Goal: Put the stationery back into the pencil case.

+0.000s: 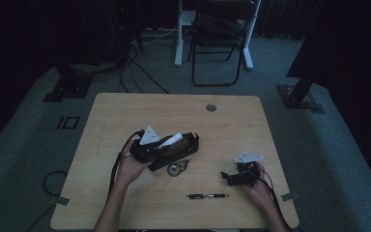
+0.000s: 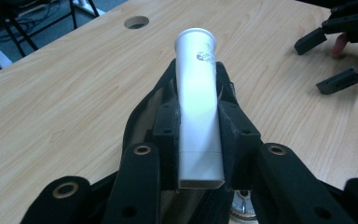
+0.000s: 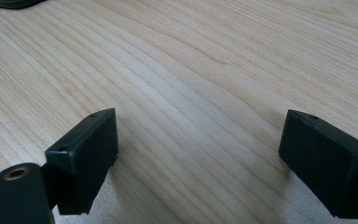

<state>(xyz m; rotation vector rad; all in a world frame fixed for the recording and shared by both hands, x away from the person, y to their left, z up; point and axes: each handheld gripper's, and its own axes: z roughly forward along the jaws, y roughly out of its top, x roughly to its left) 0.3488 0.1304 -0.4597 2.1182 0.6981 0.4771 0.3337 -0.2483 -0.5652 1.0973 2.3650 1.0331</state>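
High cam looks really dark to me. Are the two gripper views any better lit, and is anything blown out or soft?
High view: dim and murky, the table readable, floor nearly black. Left gripper view: bright, with glare washing out the white tube held in the left claw; nearest black parts are soft. Right gripper view: evenly lit, wood grain sharp, the open right claw slightly blurred and casting soft shadows.

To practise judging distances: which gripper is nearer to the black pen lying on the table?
Right. The right gripper rests on the table just above the pen's tip end, jaws open. The left gripper, shut on a white tube, sits farther off, up and to the left.
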